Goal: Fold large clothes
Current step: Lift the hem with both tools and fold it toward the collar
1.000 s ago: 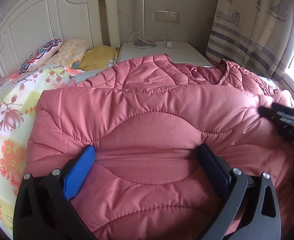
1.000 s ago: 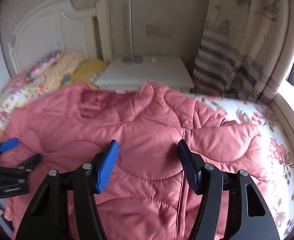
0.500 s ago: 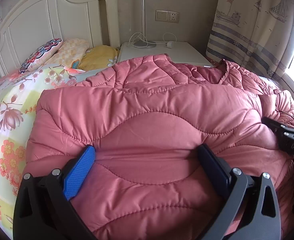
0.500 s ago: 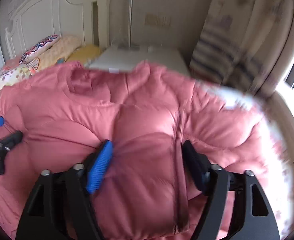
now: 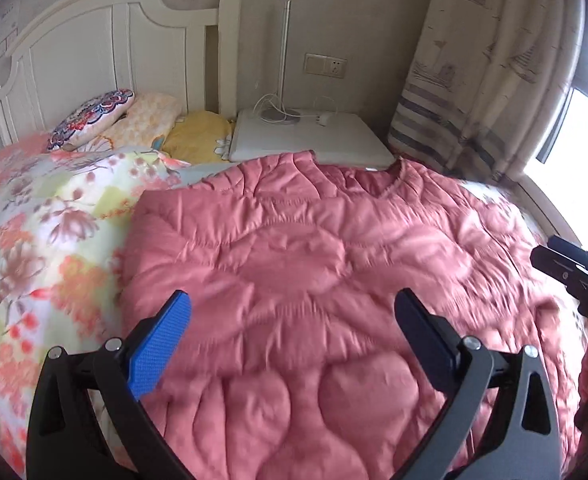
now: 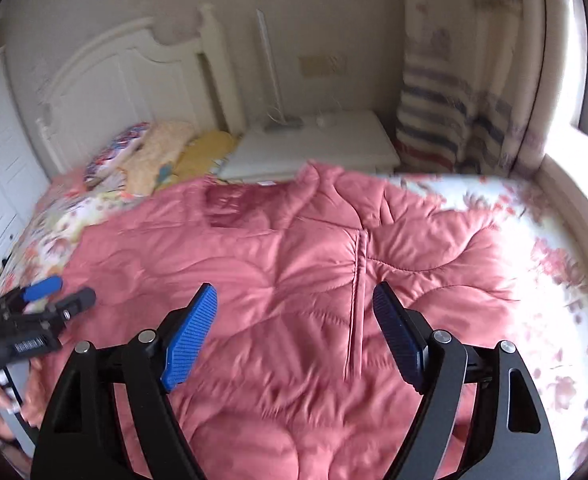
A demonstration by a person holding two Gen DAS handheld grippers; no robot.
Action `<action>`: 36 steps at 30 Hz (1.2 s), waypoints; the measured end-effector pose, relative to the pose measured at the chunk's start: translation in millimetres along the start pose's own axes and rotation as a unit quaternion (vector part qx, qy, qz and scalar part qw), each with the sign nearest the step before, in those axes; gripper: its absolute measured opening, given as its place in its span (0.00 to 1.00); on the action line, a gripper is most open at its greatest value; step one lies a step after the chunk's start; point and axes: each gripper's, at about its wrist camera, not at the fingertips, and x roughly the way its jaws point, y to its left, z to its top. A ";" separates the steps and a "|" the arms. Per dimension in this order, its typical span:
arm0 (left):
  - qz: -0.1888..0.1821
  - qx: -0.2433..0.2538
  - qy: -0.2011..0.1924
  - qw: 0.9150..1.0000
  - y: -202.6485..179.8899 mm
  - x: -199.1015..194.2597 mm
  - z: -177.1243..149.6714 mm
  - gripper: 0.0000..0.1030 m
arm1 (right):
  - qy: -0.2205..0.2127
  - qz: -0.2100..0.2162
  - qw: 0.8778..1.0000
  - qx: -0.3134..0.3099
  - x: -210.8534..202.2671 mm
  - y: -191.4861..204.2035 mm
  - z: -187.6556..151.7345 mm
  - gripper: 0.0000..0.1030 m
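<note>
**Pink quilted jacket spread on bed, both grippers open above it**

A large pink quilted jacket (image 5: 313, 280) lay flat across a bed w/ a floral bedspread (image 5: 46, 232). Its neckline pointed toward the far end of the bed, next to a white nightstand (image 5: 333, 136). A vertical seam or zipper line ran down the jacket's front in the right wrist view.

The left gripper (image 5: 294, 312) hung over the jacket's near part, jaws wide apart, nothing between them. One pad was bright blue, the other looked dark. The right gripper (image 6: 295, 312) sat over the jacket's middle, jaws also spread wide & empty, the seam showing between its blue pads. Whether either gripper touched the fabric couldn't be told.

Each gripper showed at the edge of the other's view: the right one at the far right of the left wrist view, the left one at the far left of the right wrist view.

Bkgd: white headboard (image 5: 94, 52), patterned pillows (image 5: 94, 116) & a yellow pillow (image 5: 198, 140) at the head of the bed. A slim lamp (image 5: 284, 60) w/ a cable stood on the nightstand, a wall socket (image 5: 325, 65) behind it. A striped curtain (image 5: 473, 80) hung at right by a bright window. Right wrist view was partly blurred.
</note>
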 end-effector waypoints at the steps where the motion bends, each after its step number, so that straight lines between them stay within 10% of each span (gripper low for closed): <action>1: 0.005 0.007 0.011 1.000 -3.4 -5.1 -13.1 0.98 | -0.004 0.002 1.000 -0.016 -13.1 5.2 -5.5 0.75; 6: 0.065 0.062 0.106 0.990 -18.6 29.2 -69.9 0.98 | 0.057 -0.015 0.996 -0.061 -15.3 15.1 -50.7 0.75; 10: 0.065 0.050 0.092 0.992 -8.5 11.6 -90.7 0.98 | 0.138 -0.048 0.988 -0.042 20.2 4.3 -90.9 0.75; 20: 0.021 0.042 -0.003 0.999 12.1 -130.4 -166.8 0.98 | 0.000 0.001 0.997 -0.078 -148.2 5.2 -151.1 0.84; 27: 0.035 0.056 0.032 0.997 14.7 -104.6 -229.6 0.98 | 0.054 -0.023 0.997 -0.059 -133.1 -12.2 -228.9 0.84; 36: 0.032 0.004 -0.011 0.999 55.9 -166.0 -242.7 0.98 | -0.021 -0.024 0.998 -0.053 -188.8 -37.9 -251.7 0.84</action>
